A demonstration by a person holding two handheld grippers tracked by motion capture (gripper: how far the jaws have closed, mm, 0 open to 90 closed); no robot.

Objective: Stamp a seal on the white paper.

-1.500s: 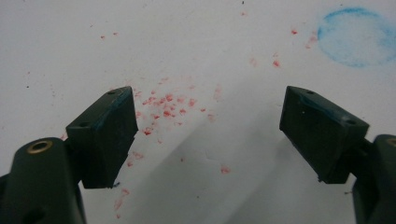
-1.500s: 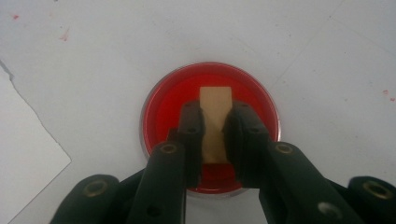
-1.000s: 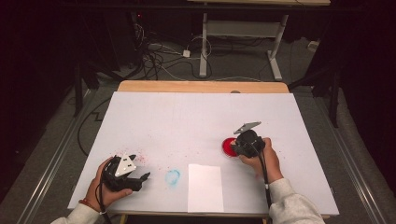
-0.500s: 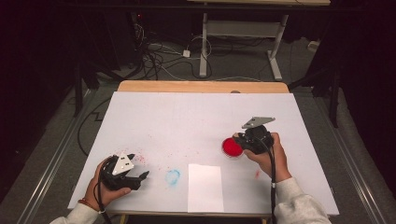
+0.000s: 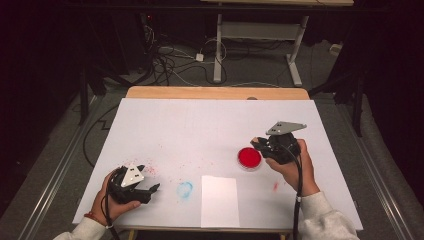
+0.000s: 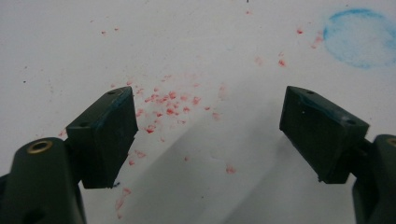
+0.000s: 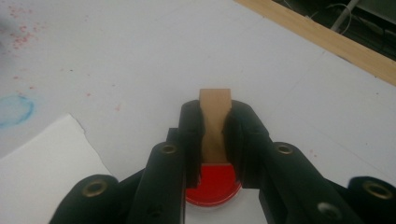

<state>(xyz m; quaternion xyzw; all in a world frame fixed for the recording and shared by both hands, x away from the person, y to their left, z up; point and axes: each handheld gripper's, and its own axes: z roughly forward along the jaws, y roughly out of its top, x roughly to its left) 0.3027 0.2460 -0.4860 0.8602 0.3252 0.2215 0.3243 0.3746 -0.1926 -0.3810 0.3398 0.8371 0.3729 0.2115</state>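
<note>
A round red ink pad (image 5: 249,158) lies on the white table cover (image 5: 200,120), right of centre. My right gripper (image 5: 260,144) hovers just right of it, shut on a small wooden block (image 7: 215,109) that sticks out past the fingertips (image 7: 189,121). In the right gripper view the red ink pad (image 7: 212,186) sits below and behind the jaws. My left gripper (image 5: 150,190) rests near the front left corner, held by a hand. Its jaws stand wide apart with nothing between them (image 6: 210,126), over a scatter of red specks (image 6: 168,105).
A white paper sheet (image 5: 219,200) lies at the front edge, with a blue ring smudge (image 5: 184,189) to its left. A small red mark (image 5: 275,186) sits right of the sheet. The wooden table edge (image 5: 215,93) runs along the far side, with cables and desk legs beyond.
My right gripper has lifted and drifted right, away from the red ink pad, with the wooden block still in it. The left gripper has stayed where it was.
</note>
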